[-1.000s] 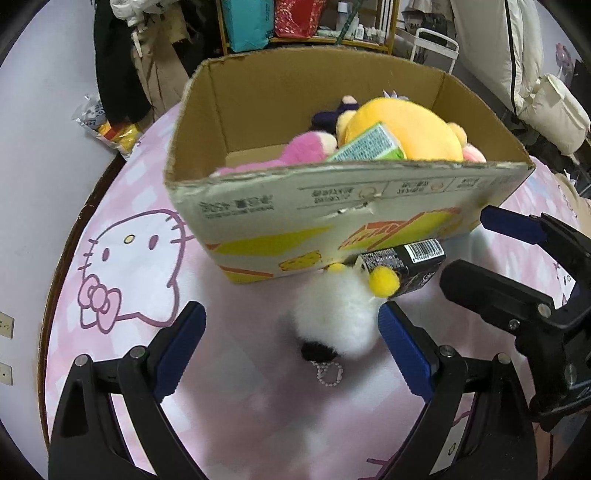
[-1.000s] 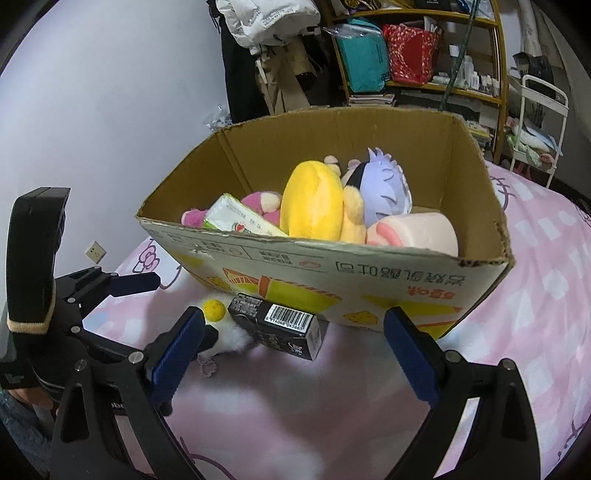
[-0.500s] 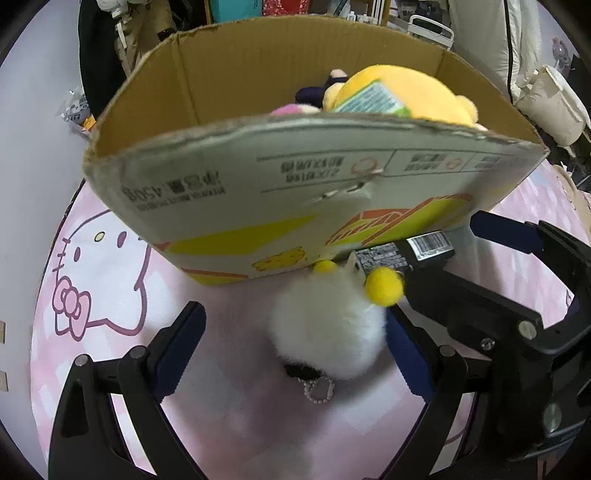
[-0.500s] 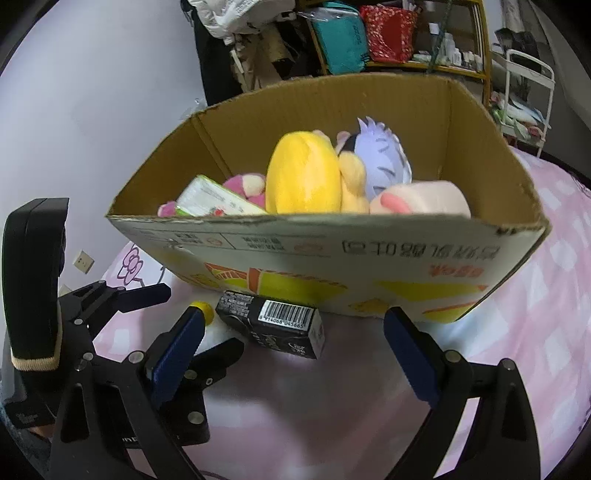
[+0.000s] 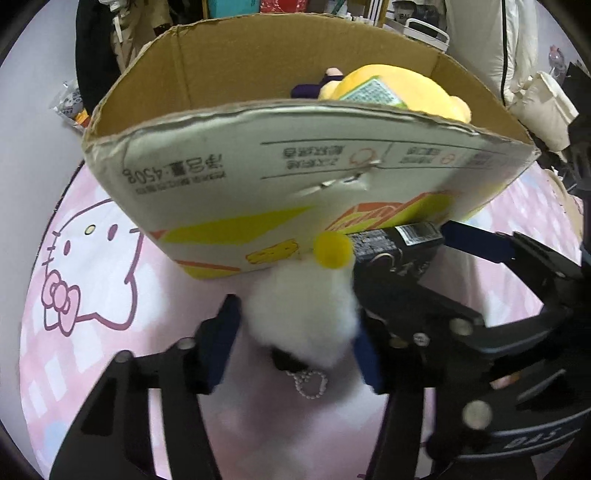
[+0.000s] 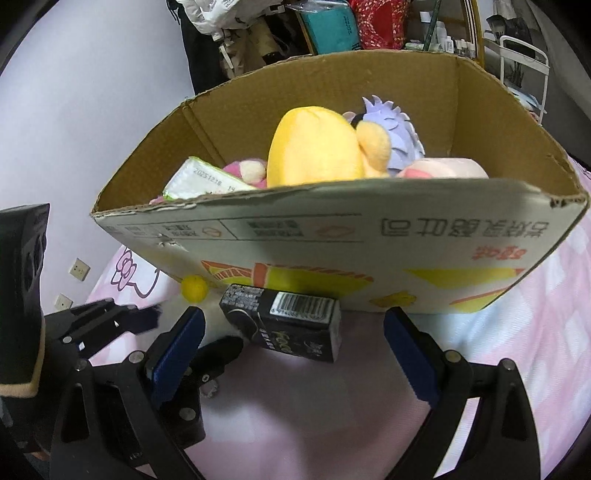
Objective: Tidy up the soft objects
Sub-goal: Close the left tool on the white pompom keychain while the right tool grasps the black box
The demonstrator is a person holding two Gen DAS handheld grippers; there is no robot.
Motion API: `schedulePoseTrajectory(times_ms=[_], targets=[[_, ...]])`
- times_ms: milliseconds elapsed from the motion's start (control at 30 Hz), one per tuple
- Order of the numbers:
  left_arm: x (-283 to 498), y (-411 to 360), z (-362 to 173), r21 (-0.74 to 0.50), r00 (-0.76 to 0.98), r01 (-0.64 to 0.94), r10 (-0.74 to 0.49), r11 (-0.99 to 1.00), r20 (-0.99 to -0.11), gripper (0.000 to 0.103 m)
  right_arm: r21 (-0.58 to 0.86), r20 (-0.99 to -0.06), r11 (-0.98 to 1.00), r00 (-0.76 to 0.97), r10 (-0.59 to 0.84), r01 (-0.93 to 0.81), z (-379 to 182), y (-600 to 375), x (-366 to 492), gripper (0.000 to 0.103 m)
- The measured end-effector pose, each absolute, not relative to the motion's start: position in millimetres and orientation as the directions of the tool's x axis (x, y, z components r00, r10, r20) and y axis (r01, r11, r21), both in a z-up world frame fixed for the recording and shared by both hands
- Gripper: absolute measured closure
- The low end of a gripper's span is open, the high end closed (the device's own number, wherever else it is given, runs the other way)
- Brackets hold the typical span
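the left gripper (image 5: 295,332) is squeezing in around the fluffy white toy (image 5: 301,314), which sits on the pink blanket (image 5: 92,350) right by the cardboard box (image 5: 295,177). the right gripper (image 6: 291,339) is wide apart, with the little black box (image 6: 284,321) between its fingers, not touching.

We find the box (image 6: 424,254) on the mat (image 5: 92,350), plush toys (image 6: 314,147) inside; a fluffy keychain (image 5: 299,314) and carton (image 6: 288,321) lie before it (side by side).

Black barcoded carton (image 6: 286,322) on pink cat-print cloth (image 5: 85,280); cluttered shelves (image 6: 406,26) behind
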State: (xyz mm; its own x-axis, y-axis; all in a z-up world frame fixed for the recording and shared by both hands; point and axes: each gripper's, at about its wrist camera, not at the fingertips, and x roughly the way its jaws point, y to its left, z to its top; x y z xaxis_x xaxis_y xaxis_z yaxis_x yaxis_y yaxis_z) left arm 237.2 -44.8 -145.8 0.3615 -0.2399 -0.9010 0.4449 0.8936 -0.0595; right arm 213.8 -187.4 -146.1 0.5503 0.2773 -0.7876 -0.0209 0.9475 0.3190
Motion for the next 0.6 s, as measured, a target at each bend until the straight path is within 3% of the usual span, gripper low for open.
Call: schedulePoseTrajectory(times_ms=[133,300,467,600], targets=[[236,-44,-145,-0.077,0.355,0.438,-0.250,0.896,-0.901,0.065,0.329,-0.792,0.944,0.543,0.279,-0.006,-150,-185,218,0.001],[238,-33,-143,-0.096,0.350,0.430,-0.264,0.898,-0.899,0.068,0.338,-0.803,0.941,0.531,0.271,0.031,-156,-186,225,0.003],[238,-22,-150,-0.090,0.352,0.433,-0.260,0.897,-0.899,0.069,0.352,-0.814,0.935,0.506,0.284,0.042,-162,-192,228,0.028],[229,-26,-147,-0.091,0.356,0.433,-0.263,0.897,-0.896,0.070,0.357,-0.810,0.933,0.511,0.287,0.041,-161,-199,226,0.029]])
